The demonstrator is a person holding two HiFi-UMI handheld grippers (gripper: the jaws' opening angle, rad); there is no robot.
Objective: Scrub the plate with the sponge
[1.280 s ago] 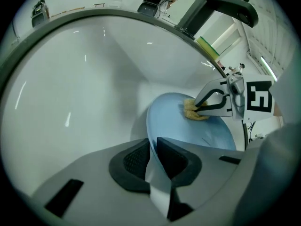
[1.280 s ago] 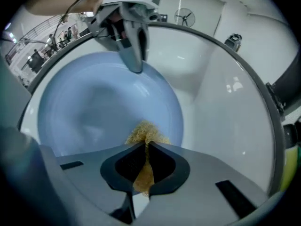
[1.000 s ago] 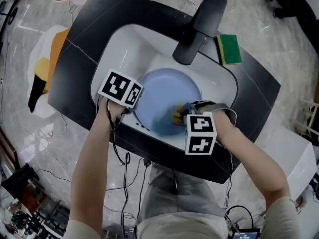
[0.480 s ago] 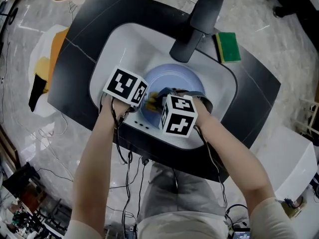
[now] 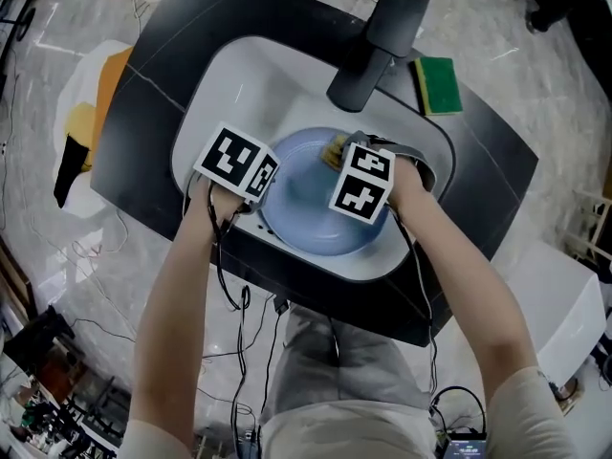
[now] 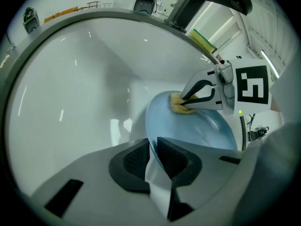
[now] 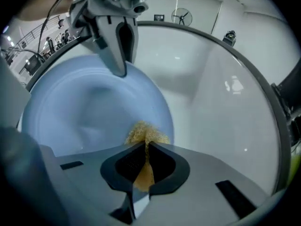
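A pale blue plate (image 5: 304, 210) stands tilted in the white sink (image 5: 239, 75). My left gripper (image 5: 262, 196) grips the plate's left rim; in the left gripper view the rim (image 6: 151, 140) sits between the pads of the gripper (image 6: 153, 149), whose jaws are opening slightly. My right gripper (image 5: 338, 153) is shut on a yellow sponge (image 5: 334, 147) and presses it against the plate's far edge. The right gripper view shows the sponge (image 7: 145, 133) pinched in the jaws (image 7: 146, 148), on the plate (image 7: 89, 112), with the left gripper (image 7: 121, 70) beyond.
A dark faucet (image 5: 378, 41) reaches over the basin from the back. A green and yellow sponge (image 5: 439, 86) lies on the black countertop (image 5: 153, 142) right of the faucet. Cables run across the floor below the counter.
The right gripper with the sponge has swept from the plate's near right across to the left, then up to the far edge. The left gripper has kept its hold on the rim.
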